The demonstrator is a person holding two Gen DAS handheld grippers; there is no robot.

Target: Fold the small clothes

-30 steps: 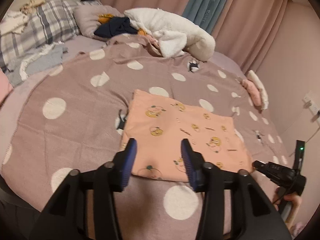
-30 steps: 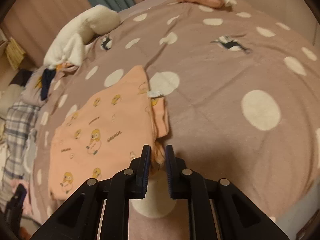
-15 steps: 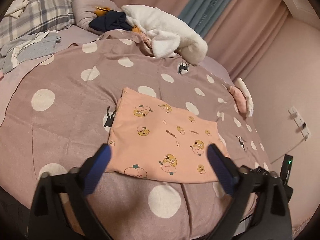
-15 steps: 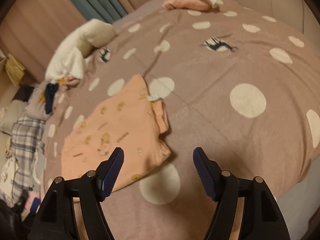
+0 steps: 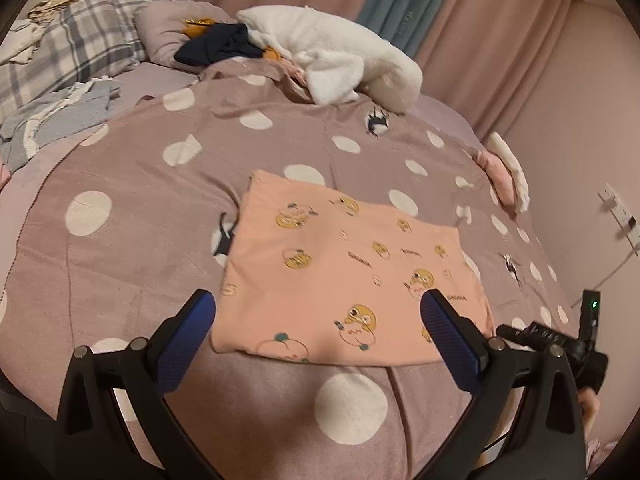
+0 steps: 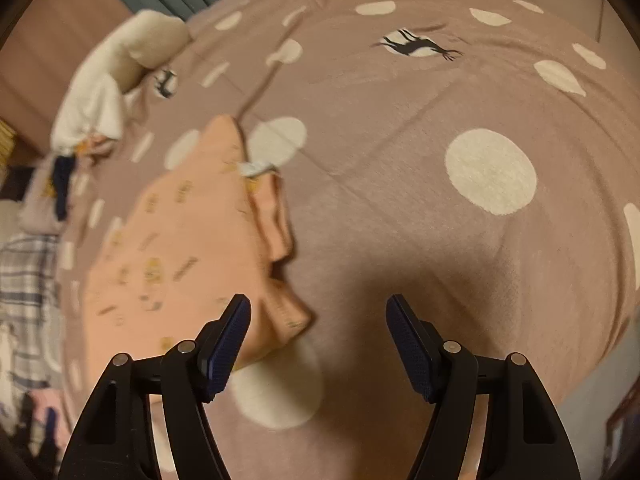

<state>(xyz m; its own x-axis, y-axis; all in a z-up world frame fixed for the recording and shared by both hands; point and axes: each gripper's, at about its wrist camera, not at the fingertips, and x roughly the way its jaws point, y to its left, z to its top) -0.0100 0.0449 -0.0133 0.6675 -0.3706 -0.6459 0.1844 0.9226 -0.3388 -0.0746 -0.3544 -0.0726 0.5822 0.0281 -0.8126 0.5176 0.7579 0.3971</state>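
A peach garment [image 5: 344, 256] printed with yellow cartoon figures lies folded flat on the mauve polka-dot blanket [image 5: 132, 256]. My left gripper [image 5: 316, 304] hovers over its near edge, jaws wide open and holding nothing. In the right wrist view the same garment [image 6: 192, 240] lies to the left, blurred, with loose layers showing at its right edge. My right gripper [image 6: 317, 304] stands open above the blanket [image 6: 400, 208], its left finger just over the garment's near corner, with nothing pressed between the pads. Part of the right gripper [image 5: 560, 340] shows at the left view's right edge.
At the head of the bed lie a white fleece [image 5: 340, 56], a navy garment [image 5: 216, 46], a plaid pillow [image 5: 72, 52] and grey-blue clothes [image 5: 60, 112]. A folded pink and white stack [image 5: 504, 176] sits at the right edge, near a wall socket [image 5: 618, 212].
Both grippers opened wide. The right one let go of the garment's near corner, which now rests on the blanket. The garment lies still.
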